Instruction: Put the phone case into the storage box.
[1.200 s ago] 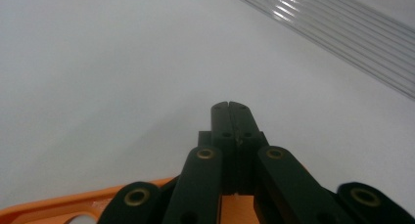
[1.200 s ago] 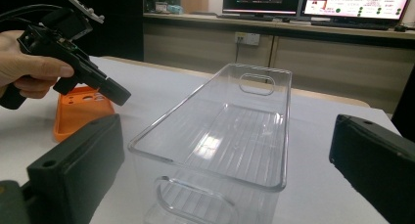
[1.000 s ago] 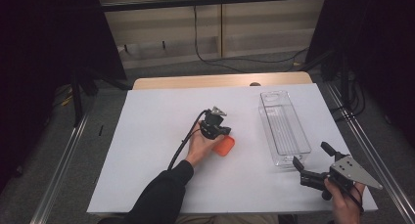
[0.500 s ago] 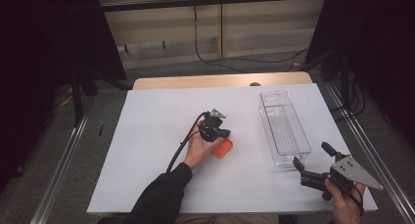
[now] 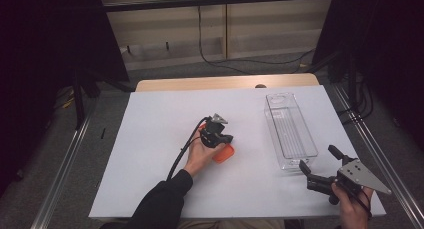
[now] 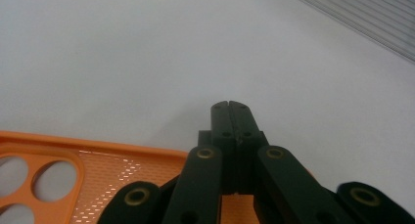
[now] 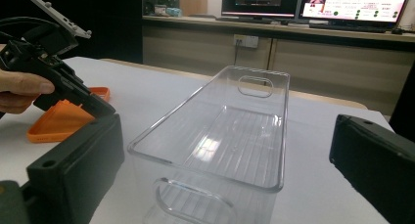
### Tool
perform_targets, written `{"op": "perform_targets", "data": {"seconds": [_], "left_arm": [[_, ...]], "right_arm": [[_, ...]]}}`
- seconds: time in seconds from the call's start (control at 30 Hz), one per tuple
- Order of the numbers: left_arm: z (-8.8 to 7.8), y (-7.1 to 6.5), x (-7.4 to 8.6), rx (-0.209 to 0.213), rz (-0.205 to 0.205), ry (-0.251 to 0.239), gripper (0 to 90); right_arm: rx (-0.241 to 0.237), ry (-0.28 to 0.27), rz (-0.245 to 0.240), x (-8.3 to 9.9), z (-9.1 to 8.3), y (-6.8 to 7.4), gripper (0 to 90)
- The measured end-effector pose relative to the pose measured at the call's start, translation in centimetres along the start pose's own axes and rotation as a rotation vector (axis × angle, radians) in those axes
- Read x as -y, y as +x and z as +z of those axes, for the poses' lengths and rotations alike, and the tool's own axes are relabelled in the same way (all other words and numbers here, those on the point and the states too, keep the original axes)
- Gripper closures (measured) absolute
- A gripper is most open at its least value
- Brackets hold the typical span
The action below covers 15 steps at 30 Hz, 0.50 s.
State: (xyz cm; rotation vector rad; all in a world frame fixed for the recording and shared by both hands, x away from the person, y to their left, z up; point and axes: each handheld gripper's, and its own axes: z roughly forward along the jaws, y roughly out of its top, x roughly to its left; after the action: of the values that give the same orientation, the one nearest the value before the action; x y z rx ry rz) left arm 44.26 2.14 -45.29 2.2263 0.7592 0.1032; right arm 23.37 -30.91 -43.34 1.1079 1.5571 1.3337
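Table surface (image 5: 150,139) is white and carries two items; an orange phone case (image 5: 225,153) lies near its middle, and a clear plastic bin (image 5: 290,131) stands well to the right of it, long side running away from the person.

Left gripper (image 5: 227,139) is held low over the orange phone case; in the left gripper view its jaws are pressed tip to tip with nothing between them, the closed tips (image 6: 228,106) reaching past the case's edge over bare white surface; the case (image 6: 73,170) lies beneath and to the left of the linkage, its camera cut-outs visible at the left edge; whether the gripper touches the case cannot be told.

Right gripper (image 5: 317,159) is held at the near right corner of the table, just short of the bin's near end; its jaws stand wide apart, one at either side of the right gripper view, with the clear plastic bin (image 7: 220,136) seen between them but not touched; the bin is upright and empty.
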Motion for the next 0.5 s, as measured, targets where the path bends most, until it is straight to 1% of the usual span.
{"op": "perform_targets", "data": {"seconds": [0.17,0.33,0.4,0.5], "left_arm": [[-0.11,0.01,0.24,0.004,-0.007,-0.008,90.0],[-0.42,-0.02,0.49,0.007,0.001,-0.003,90.0],[-0.74,0.07,0.68,0.017,-0.01,-0.01,90.0],[-0.97,0.05,0.79,0.02,-0.01,-0.009,90.0]], "right_arm": [[0.003,0.001,-0.002,0.02,0.03,-0.04,0.0],[0.002,0.002,-0.002,0.03,0.05,-0.06,0.0],[0.004,0.005,-0.005,0.03,0.06,-0.04,0.0],[0.006,0.005,-0.006,0.03,0.08,-0.01,0.0]]}}
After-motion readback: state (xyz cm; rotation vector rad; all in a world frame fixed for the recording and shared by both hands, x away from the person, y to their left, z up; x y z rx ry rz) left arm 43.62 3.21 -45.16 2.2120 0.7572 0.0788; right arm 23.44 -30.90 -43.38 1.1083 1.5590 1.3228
